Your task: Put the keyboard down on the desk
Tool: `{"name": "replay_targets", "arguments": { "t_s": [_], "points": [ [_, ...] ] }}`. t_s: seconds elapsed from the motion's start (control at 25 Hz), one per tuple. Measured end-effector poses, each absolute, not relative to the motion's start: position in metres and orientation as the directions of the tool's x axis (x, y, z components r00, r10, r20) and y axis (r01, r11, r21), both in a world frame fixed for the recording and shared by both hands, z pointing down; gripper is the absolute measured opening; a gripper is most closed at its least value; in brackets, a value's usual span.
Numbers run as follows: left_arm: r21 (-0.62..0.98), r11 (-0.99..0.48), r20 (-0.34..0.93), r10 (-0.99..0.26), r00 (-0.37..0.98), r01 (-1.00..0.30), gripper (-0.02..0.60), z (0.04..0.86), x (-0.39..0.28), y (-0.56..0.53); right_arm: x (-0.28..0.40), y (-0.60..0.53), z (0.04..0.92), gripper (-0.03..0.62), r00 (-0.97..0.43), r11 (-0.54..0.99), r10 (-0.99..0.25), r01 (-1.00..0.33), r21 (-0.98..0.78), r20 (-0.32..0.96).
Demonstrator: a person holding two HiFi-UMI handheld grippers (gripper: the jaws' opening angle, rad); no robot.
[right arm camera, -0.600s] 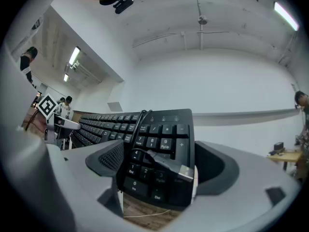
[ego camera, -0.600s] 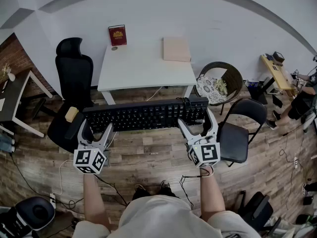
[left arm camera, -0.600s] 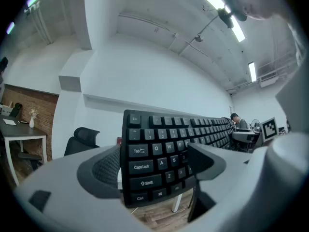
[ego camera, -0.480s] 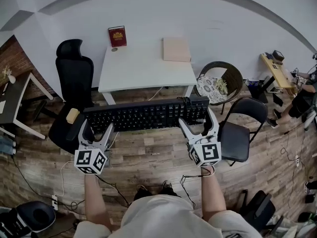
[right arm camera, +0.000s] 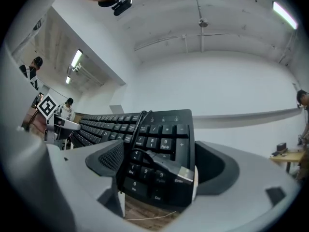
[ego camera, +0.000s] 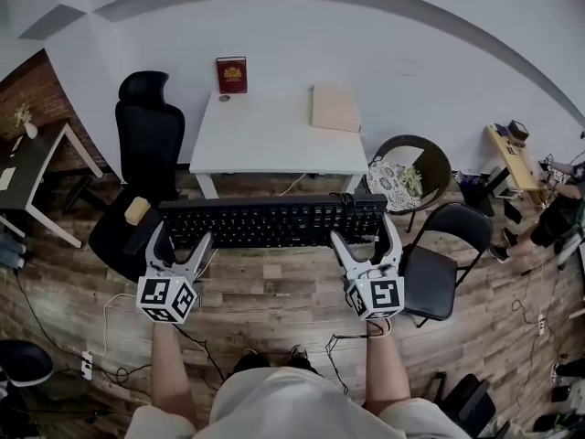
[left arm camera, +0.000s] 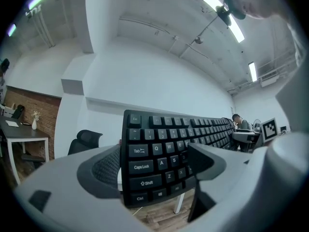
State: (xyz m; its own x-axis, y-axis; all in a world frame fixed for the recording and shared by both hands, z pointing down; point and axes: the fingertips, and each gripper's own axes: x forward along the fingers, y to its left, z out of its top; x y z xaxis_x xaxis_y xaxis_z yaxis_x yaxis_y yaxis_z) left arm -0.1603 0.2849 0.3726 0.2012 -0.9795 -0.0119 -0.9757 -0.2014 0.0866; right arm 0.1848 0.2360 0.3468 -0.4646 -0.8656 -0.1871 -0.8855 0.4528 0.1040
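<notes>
1. Desk: white, against the wall, its middle bare.

2. Keyboard: black, full-size, keys up. It is not on the desk. It hangs in the air over the wood floor between the person and the desk, well apart from the top, with its long side roughly parallel to the desk's front edge.

3. Left gripper: fingers spread wide and clamped on the keyboard's left end, 1 finger lying over the letter keys, the other behind the end edge.

4. Right gripper: fingers spread wide and clamped on the number-pad end in the same way.

5. Beige pad: flat on the desk's back right.

6. Red book: upright at the back left, against the wall.

7. Cable: looped over the number-pad end, with its plug resting across the keys.

Handling note (judgement): the carry is under way and the placing is not yet done. Move both ends forward together and keep them level. Aim for the bare middle, in front of items 5 and 6. Lower flat until the underside rests on the top, then part both pairs of fingers at once. Keep the loose cable from catching under the keyboard.
</notes>
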Motion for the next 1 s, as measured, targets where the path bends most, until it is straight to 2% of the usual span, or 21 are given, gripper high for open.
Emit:
{"name": "replay_targets", "arguments": {
  "t_s": [1.0],
  "points": [
    [0.108,-0.284,-0.007,-0.959,0.285,-0.953,0.430,0.382,-0.172,0.285,0.175,0.263,0.346,0.451,-0.391,0.376,-0.903,-0.920,0.114,-0.178]
  ]
}}
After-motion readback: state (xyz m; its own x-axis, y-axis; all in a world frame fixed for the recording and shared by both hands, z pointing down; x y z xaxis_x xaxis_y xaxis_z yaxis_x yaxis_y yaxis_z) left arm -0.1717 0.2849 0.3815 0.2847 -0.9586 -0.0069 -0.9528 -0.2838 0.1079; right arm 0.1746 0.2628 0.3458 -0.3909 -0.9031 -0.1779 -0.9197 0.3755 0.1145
